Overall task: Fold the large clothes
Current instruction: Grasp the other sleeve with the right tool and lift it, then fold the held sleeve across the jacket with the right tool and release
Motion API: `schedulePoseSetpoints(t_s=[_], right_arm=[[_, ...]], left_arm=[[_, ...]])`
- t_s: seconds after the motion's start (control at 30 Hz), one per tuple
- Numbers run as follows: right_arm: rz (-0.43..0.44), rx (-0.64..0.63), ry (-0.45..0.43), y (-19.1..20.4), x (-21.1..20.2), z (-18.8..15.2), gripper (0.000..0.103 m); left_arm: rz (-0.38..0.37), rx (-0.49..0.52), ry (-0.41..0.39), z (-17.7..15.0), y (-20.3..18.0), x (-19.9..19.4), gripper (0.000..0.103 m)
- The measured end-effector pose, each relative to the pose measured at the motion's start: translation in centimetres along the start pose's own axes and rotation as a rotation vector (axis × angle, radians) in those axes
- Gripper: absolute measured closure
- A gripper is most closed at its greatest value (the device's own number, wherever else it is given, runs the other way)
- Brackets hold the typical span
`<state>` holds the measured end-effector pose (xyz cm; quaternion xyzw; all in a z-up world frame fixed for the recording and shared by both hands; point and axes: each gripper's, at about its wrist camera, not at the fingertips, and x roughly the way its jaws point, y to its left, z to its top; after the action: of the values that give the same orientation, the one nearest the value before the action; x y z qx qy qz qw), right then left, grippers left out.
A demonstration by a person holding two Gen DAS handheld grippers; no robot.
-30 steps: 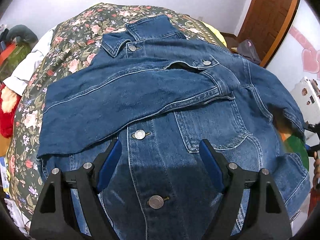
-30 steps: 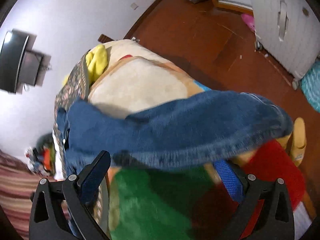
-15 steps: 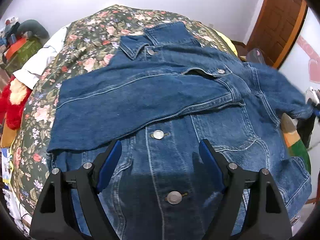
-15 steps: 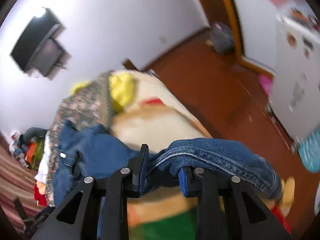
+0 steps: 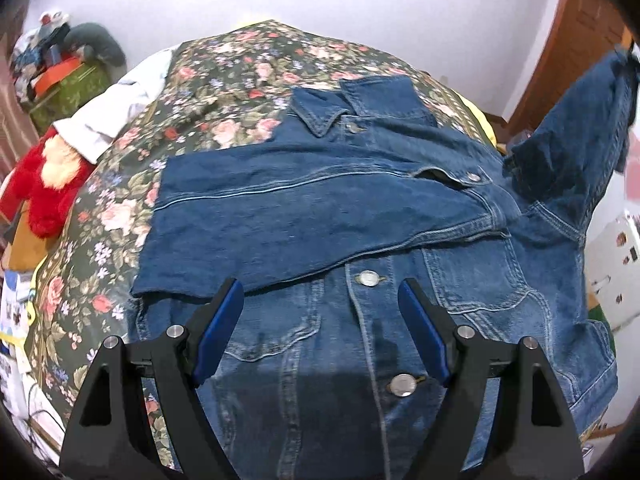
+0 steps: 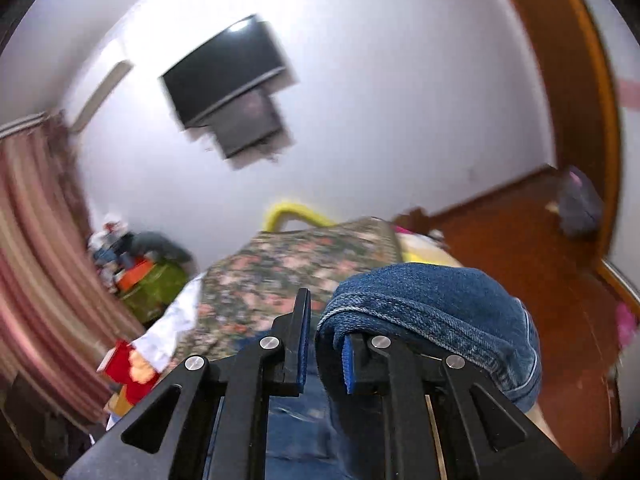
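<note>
A blue denim jacket point(image 5: 360, 208) lies front-up on the floral bedspread point(image 5: 224, 92), collar at the far end, with its left sleeve folded across the chest. My left gripper point(image 5: 318, 292) hovers open over the button placket near the hem, nothing between its fingers. The jacket's other sleeve point(image 5: 580, 132) rises in the air at the right edge of the left wrist view. In the right wrist view my right gripper point(image 6: 324, 340) is shut on that sleeve's cuff point(image 6: 432, 300), which drapes over the right finger; the view is motion-blurred.
A red plush toy point(image 5: 44, 188) and a white cloth point(image 5: 112, 116) lie at the bed's left edge. A green box point(image 5: 68, 92) with clutter stands behind them. A TV point(image 6: 228, 76) hangs on the wall. A wooden door point(image 5: 576, 48) and a white cabinet point(image 5: 616, 264) stand on the right.
The right gripper closed on the hanging sleeve's cuff and swung it up high, rolling as it rose. The left gripper drifted back a little over the jacket, still open.
</note>
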<state>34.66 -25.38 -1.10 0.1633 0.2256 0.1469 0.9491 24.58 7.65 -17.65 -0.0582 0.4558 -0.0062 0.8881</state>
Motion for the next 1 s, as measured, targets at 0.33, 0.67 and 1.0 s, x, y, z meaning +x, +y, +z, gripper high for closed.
schedulePoseSetpoints(t_s=[0.33,0.67,1.0], right_arm=[[0.166,-0.110,0.301,11.3,12.9,-7.1,0.092],[0.098,-0.255,0.795,13.8,21.5,-21.6,0.091],[0.028,-0.476,0.960,15.1,20.8,-25.3,0.091]], left_arm=[[0.011,-0.102,-0.034,-1.1,4.3,-1.4,0.024],[0.064,-0.123,-0.005,-2.7,7.0,-1.1,0.024],[0.046,-0.147,-0.004,-3.3,6.4,-2.2,0.024]])
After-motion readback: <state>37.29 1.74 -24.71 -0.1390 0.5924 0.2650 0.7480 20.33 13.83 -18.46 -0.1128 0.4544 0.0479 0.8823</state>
